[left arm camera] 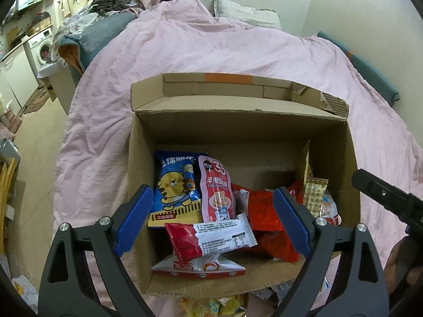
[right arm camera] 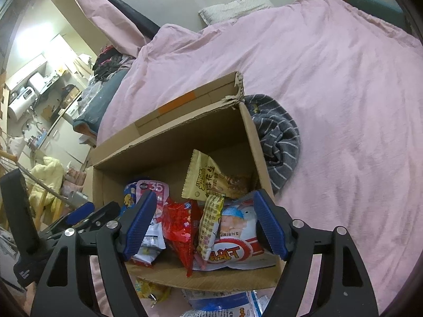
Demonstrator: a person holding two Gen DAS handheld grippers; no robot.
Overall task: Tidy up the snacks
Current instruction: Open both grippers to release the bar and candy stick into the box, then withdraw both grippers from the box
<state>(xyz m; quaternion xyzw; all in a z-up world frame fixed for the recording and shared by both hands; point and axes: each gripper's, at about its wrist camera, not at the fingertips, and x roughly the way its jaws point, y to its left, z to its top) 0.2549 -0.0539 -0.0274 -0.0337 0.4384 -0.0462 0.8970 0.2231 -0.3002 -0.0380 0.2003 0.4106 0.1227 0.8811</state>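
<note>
Open brown cardboard box (left arm camera: 238,129) sits on the pink quilted bedspread (left arm camera: 211,47). Snack packets lie inside: blue tiger-print bag (left arm camera: 174,187), pink pouch (left arm camera: 216,190), red foil bag (left arm camera: 264,211), yellow peanut packet (right arm camera: 208,177). Left gripper (left arm camera: 211,222) and right gripper (right arm camera: 203,227) both hover at the box's near edge, jaws spread, gripping nothing.
</note>
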